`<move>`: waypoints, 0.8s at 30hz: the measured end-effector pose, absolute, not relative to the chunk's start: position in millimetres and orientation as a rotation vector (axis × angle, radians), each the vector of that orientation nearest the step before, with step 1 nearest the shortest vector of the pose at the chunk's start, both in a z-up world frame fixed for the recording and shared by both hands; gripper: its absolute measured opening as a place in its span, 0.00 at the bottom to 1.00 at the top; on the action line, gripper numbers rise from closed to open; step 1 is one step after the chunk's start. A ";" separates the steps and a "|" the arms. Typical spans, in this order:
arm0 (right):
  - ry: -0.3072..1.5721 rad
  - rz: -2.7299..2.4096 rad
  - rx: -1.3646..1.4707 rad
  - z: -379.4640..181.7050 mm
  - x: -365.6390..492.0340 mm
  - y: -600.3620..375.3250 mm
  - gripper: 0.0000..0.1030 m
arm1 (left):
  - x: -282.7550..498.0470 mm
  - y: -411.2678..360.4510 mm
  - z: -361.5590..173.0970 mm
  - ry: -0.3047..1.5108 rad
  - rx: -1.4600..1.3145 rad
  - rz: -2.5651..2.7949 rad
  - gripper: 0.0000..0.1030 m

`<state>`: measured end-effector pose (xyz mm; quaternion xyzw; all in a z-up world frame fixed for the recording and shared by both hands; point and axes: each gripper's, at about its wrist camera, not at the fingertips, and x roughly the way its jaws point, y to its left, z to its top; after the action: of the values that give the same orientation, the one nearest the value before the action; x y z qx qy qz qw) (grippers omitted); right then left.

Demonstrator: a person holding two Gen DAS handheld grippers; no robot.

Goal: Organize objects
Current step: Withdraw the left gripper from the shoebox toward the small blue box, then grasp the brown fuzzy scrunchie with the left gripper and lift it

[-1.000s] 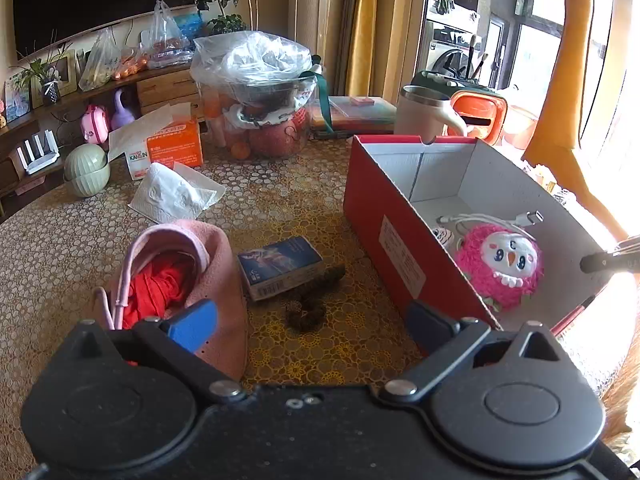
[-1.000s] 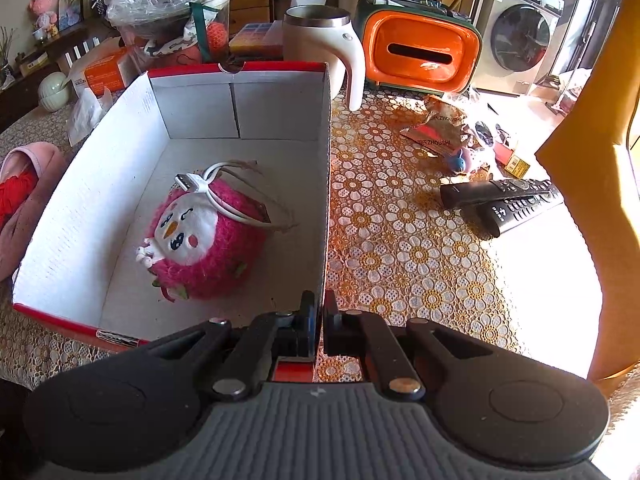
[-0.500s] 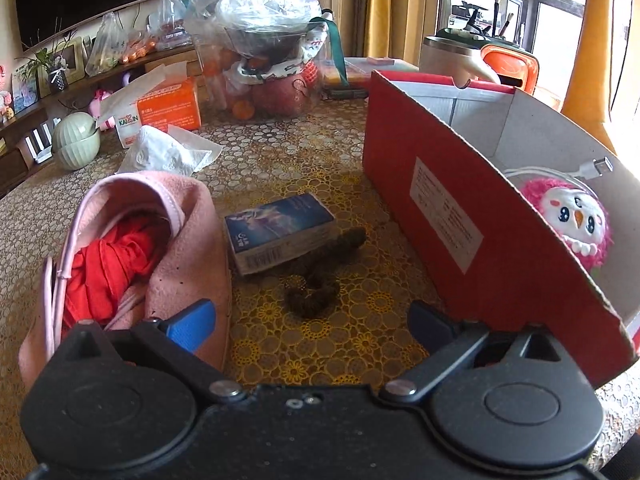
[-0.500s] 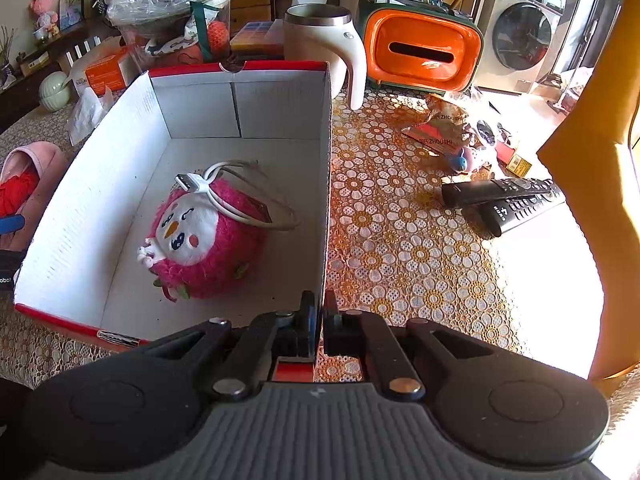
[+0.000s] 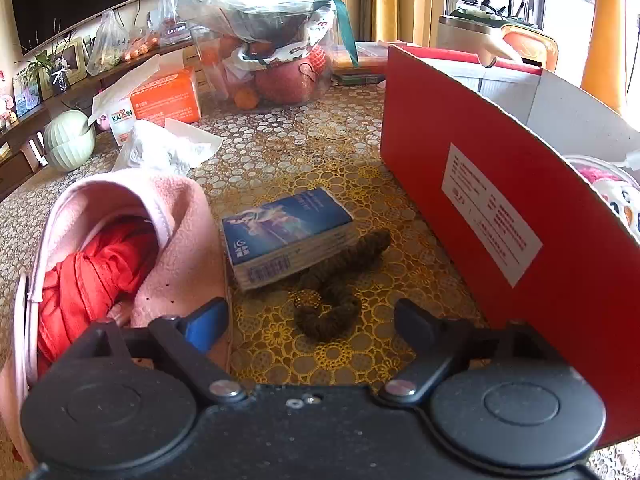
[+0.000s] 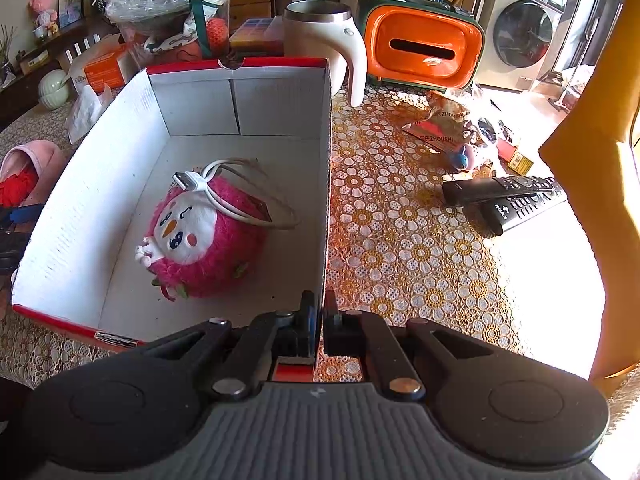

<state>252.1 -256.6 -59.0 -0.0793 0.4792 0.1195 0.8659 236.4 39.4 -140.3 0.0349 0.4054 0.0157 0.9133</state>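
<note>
Right wrist: right tongs (image 6: 318, 312) pinch box wall (image 6: 326, 200).

We see background clutter on the lace tablecloth (image 6: 404, 216) — orange tissue dispenser (image 6: 420, 46) beside a white electric kettle (image 6: 324, 40), two black remotes (image 6: 508, 200) touching, washing machine (image 6: 520, 28) behind. Far side: orange tissue box (image 5: 166, 98), bagged fruit bowl (image 5: 272, 40), pale green jar (image 5: 68, 140).

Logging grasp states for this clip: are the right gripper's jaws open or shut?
Shut on the box wall: the right gripper has its jaws pinching the near edge of the red box, steadying it.
</note>
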 end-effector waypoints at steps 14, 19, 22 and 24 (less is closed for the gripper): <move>1.008 0.249 -0.165 -59.7 254.1 -257.7 0.03 | 242.5 40.5 -138.3 0.863 0.003 -0.005 0.26; 1.007 0.249 -0.167 -59.1 255.0 -257.8 0.03 | 239.4 42.3 -133.6 0.858 -0.005 0.003 0.19; 1.004 0.246 -0.171 -58.7 255.1 -257.4 0.03 | 232.9 41.6 -127.5 0.848 -0.004 -0.011 0.18; 1.003 0.246 -0.172 -58.5 255.1 -257.2 0.03 | 227.6 40.8 -121.9 0.840 0.000 -0.020 0.18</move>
<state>255.1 -257.2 -58.5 -0.0822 0.4790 0.1174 0.8660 227.6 40.8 -121.9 0.0002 0.4080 -0.0099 0.9129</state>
